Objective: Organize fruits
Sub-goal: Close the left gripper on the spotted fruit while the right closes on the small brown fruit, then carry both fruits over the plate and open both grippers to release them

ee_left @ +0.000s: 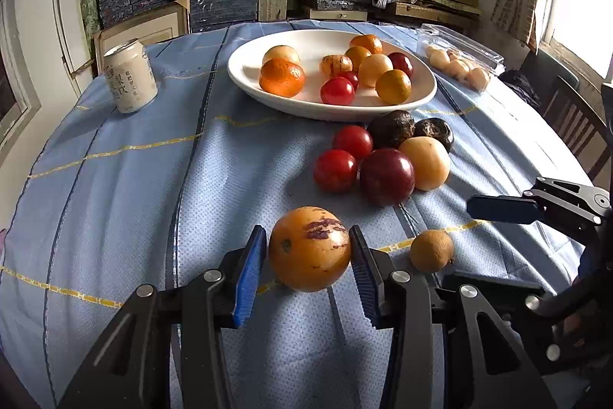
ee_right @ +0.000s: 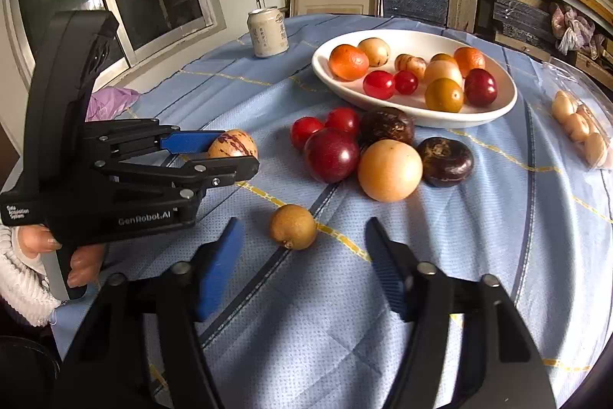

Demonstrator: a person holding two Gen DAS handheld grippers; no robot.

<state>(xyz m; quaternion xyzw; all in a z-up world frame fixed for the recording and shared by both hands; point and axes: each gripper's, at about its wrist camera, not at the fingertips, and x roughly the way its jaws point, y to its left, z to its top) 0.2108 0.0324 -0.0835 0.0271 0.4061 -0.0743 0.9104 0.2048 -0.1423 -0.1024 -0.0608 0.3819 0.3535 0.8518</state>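
My left gripper point(ee_left: 307, 232) is shut on a round orange fruit with purple streaks point(ee_left: 308, 250), low over the blue cloth; the right wrist view shows the same grip point(ee_right: 231, 144). A small brown fruit point(ee_right: 293, 227) lies on the cloth just ahead of my right gripper point(ee_right: 303, 222), whose blue pads stand open and apart from it. The white oval dish point(ee_left: 245, 79) at the back holds several oranges, cherry tomatoes and pale fruits. A cluster lies loose in front of it: two red tomatoes point(ee_left: 335, 169), a dark red plum point(ee_left: 387, 175), a pale yellow fruit point(ee_left: 425, 163) and two dark brown fruits point(ee_left: 390, 129).
A drink can point(ee_left: 130, 79) stands at the back left of the table. A clear plastic box of pale round fruits point(ee_left: 459, 64) sits at the back right. A wooden chair point(ee_left: 574, 125) is beyond the right edge. A hand point(ee_right: 82, 263) grips the left tool's handle.
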